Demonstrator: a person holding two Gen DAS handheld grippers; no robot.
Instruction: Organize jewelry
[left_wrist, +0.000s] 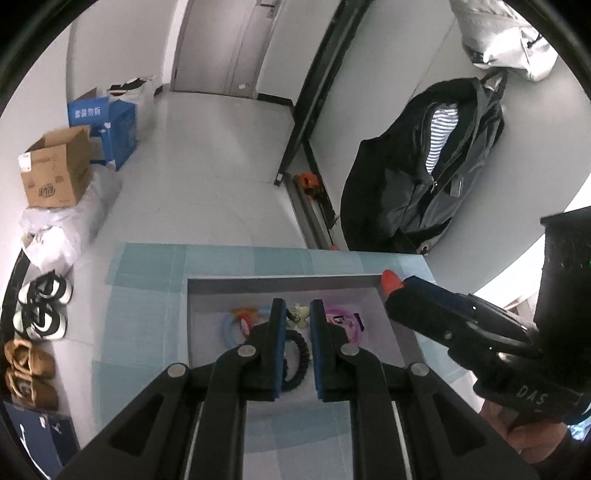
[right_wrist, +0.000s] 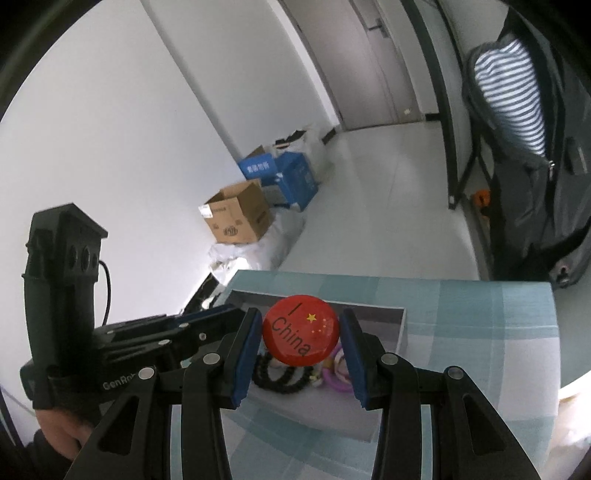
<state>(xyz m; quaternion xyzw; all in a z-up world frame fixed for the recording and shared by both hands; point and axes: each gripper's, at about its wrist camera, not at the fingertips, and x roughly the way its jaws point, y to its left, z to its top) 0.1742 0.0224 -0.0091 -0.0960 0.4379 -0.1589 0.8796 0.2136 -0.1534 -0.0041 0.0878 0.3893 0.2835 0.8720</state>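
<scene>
My right gripper (right_wrist: 301, 341) fingers clamp a glossy round red badge (right_wrist: 300, 334) above the shallow grey tray (left_wrist: 280, 282); left gripper (left_wrist: 297, 328) fingers nearly shut, empty.

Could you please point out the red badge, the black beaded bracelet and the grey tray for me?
red badge (right_wrist: 300, 329): right wrist view, centre of its face.
black beaded bracelet (left_wrist: 300, 363): left wrist view, right arc of beads.
grey tray (left_wrist: 280, 283): left wrist view, far wall.
</scene>
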